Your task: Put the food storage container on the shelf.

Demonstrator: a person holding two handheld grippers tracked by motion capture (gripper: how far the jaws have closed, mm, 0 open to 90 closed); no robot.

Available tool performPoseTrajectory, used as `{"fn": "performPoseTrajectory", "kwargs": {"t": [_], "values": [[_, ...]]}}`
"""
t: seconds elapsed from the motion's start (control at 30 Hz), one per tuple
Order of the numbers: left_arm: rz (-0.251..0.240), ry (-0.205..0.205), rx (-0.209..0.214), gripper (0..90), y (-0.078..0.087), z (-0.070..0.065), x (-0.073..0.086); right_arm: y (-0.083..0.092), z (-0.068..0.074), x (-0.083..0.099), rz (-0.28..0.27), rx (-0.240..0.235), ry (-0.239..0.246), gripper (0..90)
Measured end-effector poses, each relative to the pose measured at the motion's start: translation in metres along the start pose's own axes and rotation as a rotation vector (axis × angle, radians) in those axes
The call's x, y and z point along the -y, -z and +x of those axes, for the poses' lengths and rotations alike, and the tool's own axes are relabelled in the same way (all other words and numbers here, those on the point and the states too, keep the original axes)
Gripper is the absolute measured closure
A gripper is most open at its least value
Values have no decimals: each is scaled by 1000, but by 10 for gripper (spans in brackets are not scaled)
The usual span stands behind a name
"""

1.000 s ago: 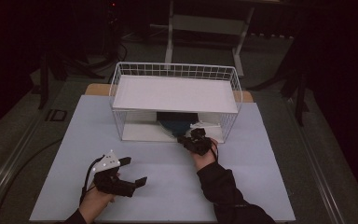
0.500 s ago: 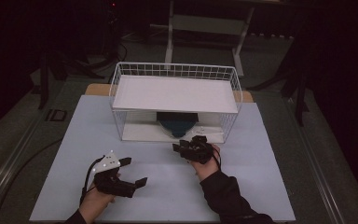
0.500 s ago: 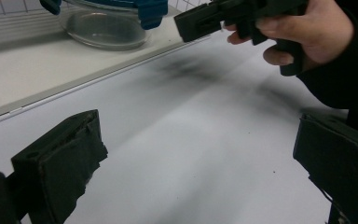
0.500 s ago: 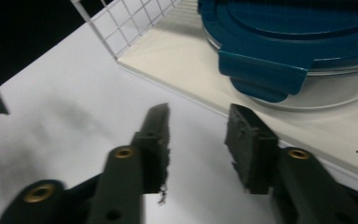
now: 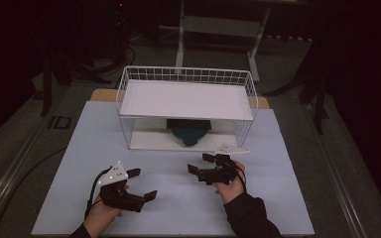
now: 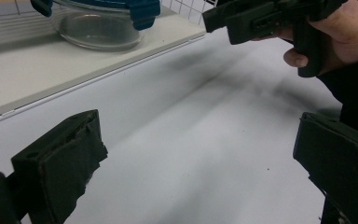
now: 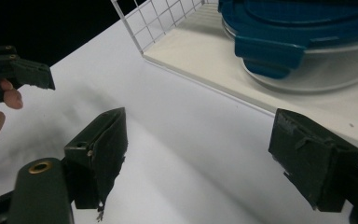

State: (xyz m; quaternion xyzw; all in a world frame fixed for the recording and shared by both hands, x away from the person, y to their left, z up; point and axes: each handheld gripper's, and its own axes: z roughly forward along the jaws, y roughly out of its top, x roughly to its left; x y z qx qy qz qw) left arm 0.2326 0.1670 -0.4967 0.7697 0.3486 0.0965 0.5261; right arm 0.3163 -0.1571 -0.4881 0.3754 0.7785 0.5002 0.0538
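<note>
A glass container with a blue clip lid (image 5: 188, 131) (image 6: 98, 25) (image 7: 303, 42) sits on the lower board of a white wire rack (image 5: 186, 99), under its top shelf. My right gripper (image 5: 200, 163) (image 7: 205, 154) hovers over the white table in front of the rack. It is open, its jaws have just been opening, and nothing is between them. It also appears at the top right of the left gripper view (image 6: 261, 18). My left gripper (image 5: 142, 184) (image 6: 198, 158) rests open and empty near the table's front left; one of its jaws (image 7: 21, 72) shows in the right gripper view.
The rack's lower board (image 7: 200, 51) ends in a low edge facing me. The white tabletop (image 5: 178, 198) stretches between both hands and the rack. Dark floor and metal stands (image 5: 218, 25) lie beyond the table.
The right gripper has drawn back from the rack's lower shelf toward the person and its jaws have parted. The container stays on the shelf. The left hand has not moved.
</note>
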Motion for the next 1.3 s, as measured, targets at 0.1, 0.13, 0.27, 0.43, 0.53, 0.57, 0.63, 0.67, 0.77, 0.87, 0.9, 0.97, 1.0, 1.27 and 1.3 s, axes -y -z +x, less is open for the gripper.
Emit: {"fn": "performPoseTrajectory", "kwargs": {"t": [0.1,0.13,0.27,0.43,0.53,0.57,0.63,0.67,0.77,0.87,0.9,0.97,1.0,1.27,1.3], "values": [[2,-5,3,17,0,0,0,5,-1,4,1,10,6,192],[3,-7,1,17,0,-1,0,10,-2,7,-6,17,5,193],[0,-15,2,17,0,-2,0,20,-2,10,-19,21,7,193],[-5,-15,4,17,1,-2,0,30,-2,14,-36,29,15,193],[-6,-15,3,17,1,-2,0,36,0,18,-34,28,33,193],[-5,-17,3,17,1,-2,0,39,0,19,-38,32,39,194],[-5,-19,2,17,1,-2,0,45,1,21,-43,32,43,194],[-5,-18,2,17,2,-2,0,47,1,21,-48,33,46,193],[-5,-21,1,17,2,-2,0,55,2,24,-56,37,48,194],[-7,-19,3,17,2,-2,0,59,1,26,-61,39,43,193],[-8,-21,0,17,3,-2,-1,61,0,28,-62,41,40,194],[-10,-20,0,17,3,-2,-1,66,-1,30,-65,46,34,194],[-12,-20,0,17,4,-2,-1,68,-2,32,-65,49,31,193],[-16,-25,1,17,4,-3,-2,82,-9,45,-62,82,33,194],[-18,-24,2,17,4,-3,-2,82,-10,46,-62,80,34,194]]}}
